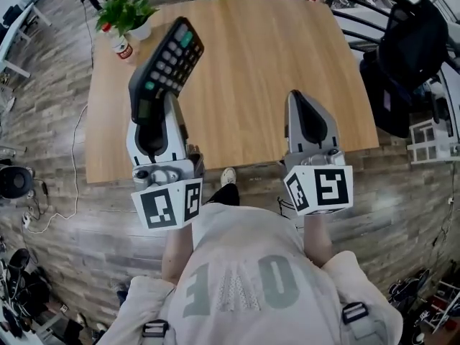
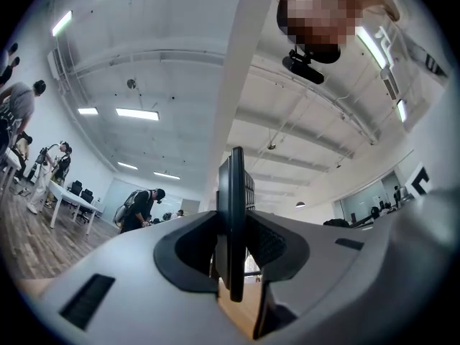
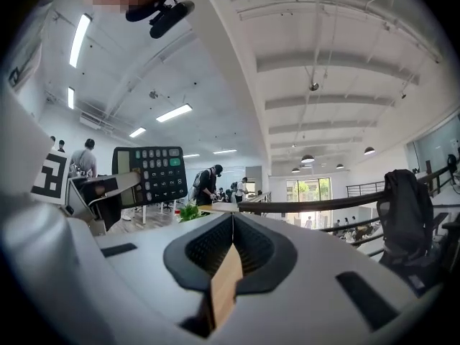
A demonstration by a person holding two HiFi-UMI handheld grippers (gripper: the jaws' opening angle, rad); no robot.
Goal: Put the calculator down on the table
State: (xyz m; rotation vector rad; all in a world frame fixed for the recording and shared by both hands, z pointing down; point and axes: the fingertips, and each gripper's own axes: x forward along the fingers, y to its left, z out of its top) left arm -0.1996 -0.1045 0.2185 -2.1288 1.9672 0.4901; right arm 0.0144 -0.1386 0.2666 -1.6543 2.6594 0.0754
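My left gripper [image 1: 152,124] is shut on the lower end of a black calculator [image 1: 166,69], which slants up and away over the near left part of the wooden table [image 1: 266,70]. In the left gripper view the calculator [image 2: 231,221] shows edge-on, clamped between the dark pads. Its key face [image 3: 149,175] appears at the left of the right gripper view. My right gripper [image 1: 305,121] hangs over the table's near edge, shut with nothing in it; its pads meet tip to tip [image 3: 231,225].
A small potted plant [image 1: 128,14] and a red-labelled bottle [image 1: 122,47] stand at the table's far left corner. A black chair with a bag [image 1: 406,56] is at the right. A cable [image 1: 72,171] lies on the wood floor at the left.
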